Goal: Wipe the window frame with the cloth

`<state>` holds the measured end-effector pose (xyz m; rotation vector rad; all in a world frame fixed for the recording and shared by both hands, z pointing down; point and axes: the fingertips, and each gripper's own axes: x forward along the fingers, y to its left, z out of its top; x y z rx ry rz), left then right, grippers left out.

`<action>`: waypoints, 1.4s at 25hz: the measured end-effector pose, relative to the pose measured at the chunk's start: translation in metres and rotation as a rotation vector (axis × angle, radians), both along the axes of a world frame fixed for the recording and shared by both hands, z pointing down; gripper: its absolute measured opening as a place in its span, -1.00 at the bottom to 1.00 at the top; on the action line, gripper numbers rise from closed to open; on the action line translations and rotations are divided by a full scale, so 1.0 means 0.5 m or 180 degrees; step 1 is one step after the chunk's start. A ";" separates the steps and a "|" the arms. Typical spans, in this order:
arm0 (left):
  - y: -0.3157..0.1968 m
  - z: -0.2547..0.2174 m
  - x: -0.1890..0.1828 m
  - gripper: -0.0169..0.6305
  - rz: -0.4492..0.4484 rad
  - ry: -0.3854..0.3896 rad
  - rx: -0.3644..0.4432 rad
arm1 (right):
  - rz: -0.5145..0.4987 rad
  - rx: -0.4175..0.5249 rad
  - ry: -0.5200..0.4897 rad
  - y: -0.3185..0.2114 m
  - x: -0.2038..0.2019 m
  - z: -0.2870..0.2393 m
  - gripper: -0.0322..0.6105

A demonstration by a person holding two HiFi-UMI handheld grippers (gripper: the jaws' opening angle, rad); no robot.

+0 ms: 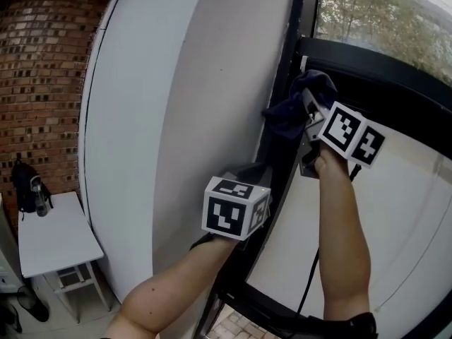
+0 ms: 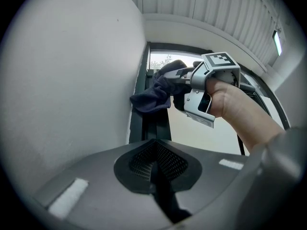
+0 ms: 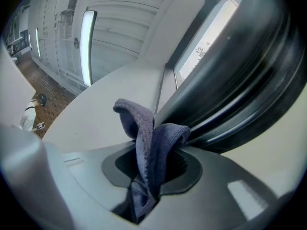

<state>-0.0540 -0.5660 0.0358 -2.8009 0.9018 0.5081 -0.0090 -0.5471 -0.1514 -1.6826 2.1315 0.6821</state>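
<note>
Wall space dominates: a big plain white wall (image 1: 155,119) runs up just left of the left claw (image 2: 156,169), smooth and bare. Right of both claws is the window frame (image 1: 282,126), a dark, near-black upright with a dark crossbar branching off to the right just above the right claw (image 3: 146,176). Trees (image 1: 367,13) show through the glass above that bar, and a pale panel (image 1: 395,217) fills the opening under it. Way off to the left claw's left, past the white wall, there's a red brick wall (image 1: 42,62). Overhead, the ceiling (image 2: 216,8) is ribbed white panelling with a strip light (image 3: 88,47) glowing. Down low and well left of the left claw sits a small white table (image 1: 53,239), with a black bag (image 1: 25,186) against the brick wall behind it. A thin black cable (image 1: 311,274) hangs beneath the right forearm.

The cloth (image 1: 293,108) is dark navy and bunched up, and it's pinched in the right claw: jaws clamped tight on it, with folds sticking out ahead of the tips. It's pressed on the window frame's upright, right where that meets the white wall, straight ahead of the right claw. The left claw's jaws are pressed together with nothing in them. It sits lower down, close by the same upright, below and left of the right claw and aimed up at it.
</note>
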 end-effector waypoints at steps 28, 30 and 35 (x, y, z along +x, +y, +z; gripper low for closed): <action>0.188 0.290 -0.043 -0.97 -0.0031 -0.0038 -0.0059 | -0.0447 -0.0485 -0.0215 0.225 0.040 0.454 -0.58; 0.204 0.309 -0.052 -0.97 -0.0050 -0.0055 -0.0075 | -0.0464 -0.0531 -0.0292 0.245 0.043 0.488 -0.58; 0.242 0.337 -0.033 -0.97 -0.0075 -0.0131 -0.0066 | -0.0498 -0.0726 -0.0513 0.294 0.076 0.587 -0.58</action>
